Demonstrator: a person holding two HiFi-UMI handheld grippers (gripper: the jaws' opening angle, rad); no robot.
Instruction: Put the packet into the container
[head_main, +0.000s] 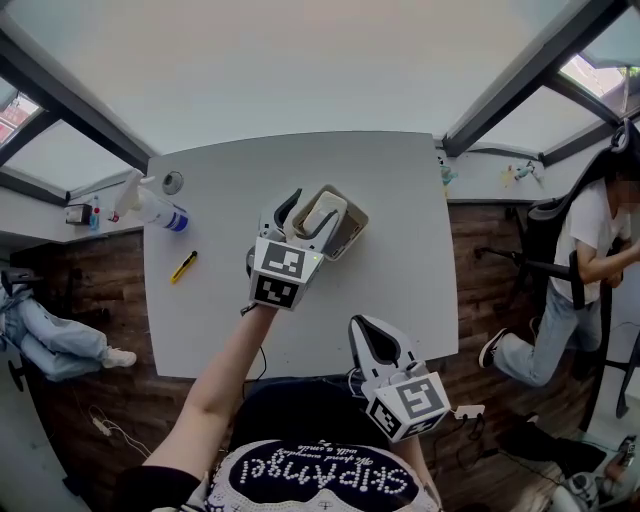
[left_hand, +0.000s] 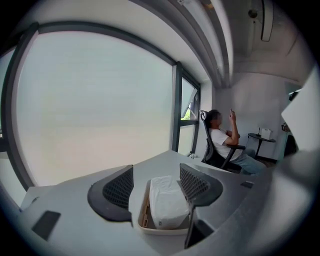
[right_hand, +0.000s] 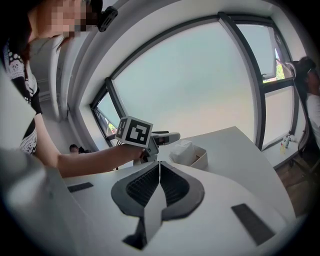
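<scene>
Packet (left_hand: 166, 202) lay inside the container (left_hand: 156, 230), mid-desk (head_main: 200, 320). Left gripper (left_hand: 157, 186) straddled it, jaws spread, gripping nothing. Best to lift straight up, clear of the rim. Right gripper (right_hand: 159, 185) was clenched, empty.

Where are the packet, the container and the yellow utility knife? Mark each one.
packet (left_hand: 169, 202): left gripper view, on its white top face.
container (left_hand: 163, 230): left gripper view, on its near front wall.
yellow utility knife (head_main: 183, 267): head view, on the middle of its body.
</scene>
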